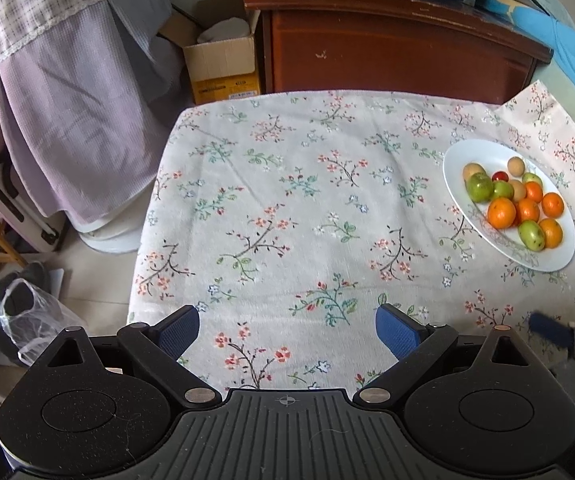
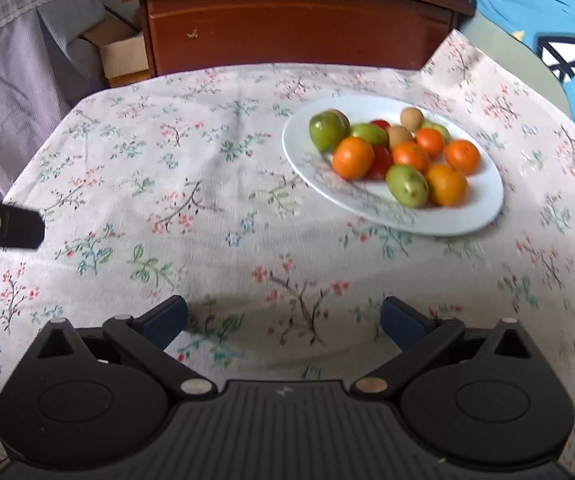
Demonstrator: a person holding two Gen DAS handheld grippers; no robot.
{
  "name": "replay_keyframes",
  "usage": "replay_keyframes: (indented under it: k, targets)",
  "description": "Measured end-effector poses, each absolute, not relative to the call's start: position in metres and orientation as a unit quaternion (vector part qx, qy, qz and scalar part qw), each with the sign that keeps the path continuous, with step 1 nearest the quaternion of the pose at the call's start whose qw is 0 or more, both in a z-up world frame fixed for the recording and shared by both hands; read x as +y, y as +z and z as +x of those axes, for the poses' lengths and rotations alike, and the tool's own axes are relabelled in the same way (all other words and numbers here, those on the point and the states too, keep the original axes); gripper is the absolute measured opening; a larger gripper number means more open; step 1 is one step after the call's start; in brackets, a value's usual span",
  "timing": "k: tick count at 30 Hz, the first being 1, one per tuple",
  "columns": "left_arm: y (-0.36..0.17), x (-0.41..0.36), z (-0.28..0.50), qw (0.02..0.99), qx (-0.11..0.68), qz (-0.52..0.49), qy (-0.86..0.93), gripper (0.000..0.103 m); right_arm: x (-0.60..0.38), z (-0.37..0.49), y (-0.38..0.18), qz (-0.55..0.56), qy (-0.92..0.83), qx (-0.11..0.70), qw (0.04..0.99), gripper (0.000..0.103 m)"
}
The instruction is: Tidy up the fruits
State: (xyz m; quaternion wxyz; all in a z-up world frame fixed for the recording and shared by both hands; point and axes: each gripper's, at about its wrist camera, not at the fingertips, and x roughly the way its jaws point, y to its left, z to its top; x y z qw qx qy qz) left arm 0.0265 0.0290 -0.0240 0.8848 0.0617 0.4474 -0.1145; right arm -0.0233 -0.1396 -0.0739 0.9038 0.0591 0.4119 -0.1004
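On the plate (image 2: 467, 216), round oranges (image 2: 352, 158) roll easily; grip them across the middle. Your left claw (image 1: 287, 330) and right claw (image 2: 283, 322) gape apart, empty.

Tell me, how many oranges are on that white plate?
5 show on the plate: a front-left orange, a middle orange, a back orange, a right orange, a front orange. The pile may hide more.

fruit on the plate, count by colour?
On the white plate:
Orange fruits: 5
Green fruits: 4
Brown fruits: 3
Red fruits: 2
Total: 14, though some are partly hidden, so this could be off.
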Motion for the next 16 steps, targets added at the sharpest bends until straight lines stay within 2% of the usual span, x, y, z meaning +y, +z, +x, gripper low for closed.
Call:
replay_keyframes:
  k: [9, 16]
  targets:
    - [-0.032, 0.027, 0.029, 0.880, 0.459, 0.060, -0.111, 0.096, -0.147, -0.015, -0.083, 0.049, -0.100, 0.360, 0.926, 0.102]
    - [-0.038, 0.025, 0.031, 0.875, 0.468, 0.059, -0.112, 0.096, -0.147, -0.012, -0.085, 0.050, -0.102, 0.352, 0.929, 0.103]
